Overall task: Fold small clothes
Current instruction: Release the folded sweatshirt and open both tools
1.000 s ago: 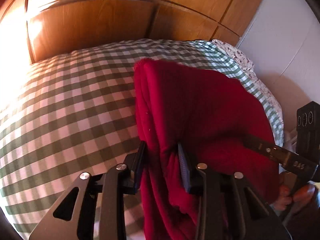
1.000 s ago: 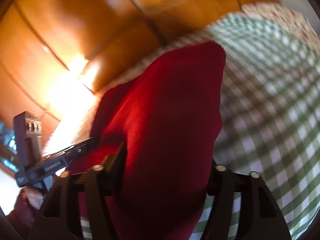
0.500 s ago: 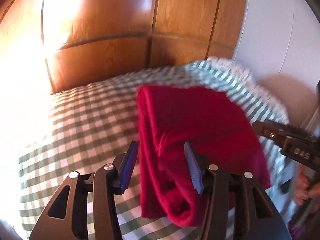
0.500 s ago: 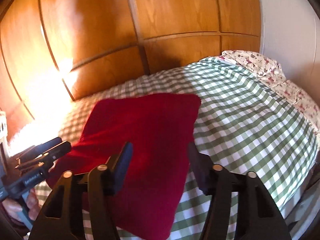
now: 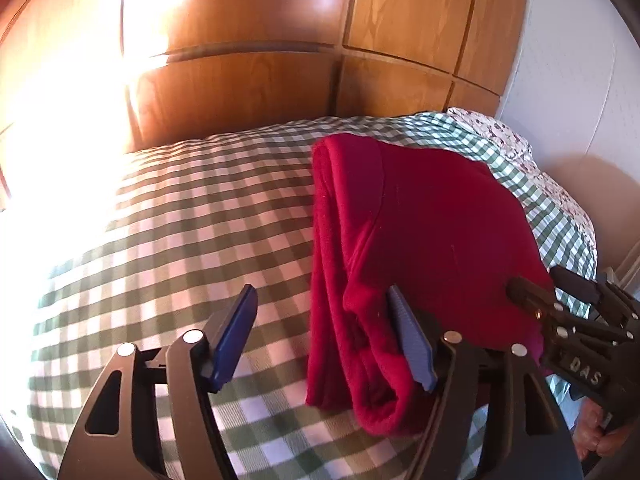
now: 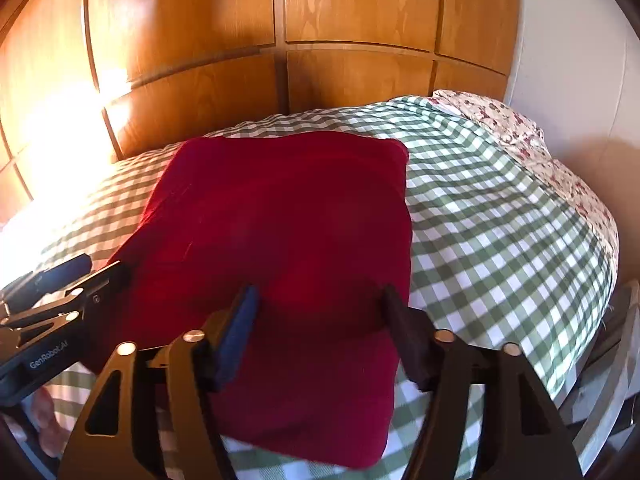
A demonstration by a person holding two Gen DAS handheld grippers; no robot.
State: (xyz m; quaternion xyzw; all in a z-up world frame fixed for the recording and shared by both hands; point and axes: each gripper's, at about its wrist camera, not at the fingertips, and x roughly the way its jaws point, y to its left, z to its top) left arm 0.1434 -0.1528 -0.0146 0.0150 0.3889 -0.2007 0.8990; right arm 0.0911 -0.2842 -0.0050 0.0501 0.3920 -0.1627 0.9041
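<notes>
A folded red garment [image 5: 424,240] lies on the green-and-white checked bedspread [image 5: 180,232]. In the left wrist view my left gripper [image 5: 324,332] is open and empty, its jaws spread at the garment's near left edge. In the right wrist view the garment [image 6: 288,232] lies flat as a rough rectangle, and my right gripper [image 6: 320,332] is open and empty just above its near end. Each gripper shows in the other's view: the right one [image 5: 560,312] at the garment's right side, the left one [image 6: 68,280] at its left side.
A wooden panelled headboard wall [image 6: 280,40] stands behind the bed. A floral sheet [image 6: 520,136] runs along the bed's right edge by a white wall [image 5: 580,80]. Strong sunlight glares on the left side of the bed [image 5: 52,168].
Both grippers have let go of the red garment, opened and drawn back. The garment has dropped from held-up onto the bedspread and now lies folded flat.
</notes>
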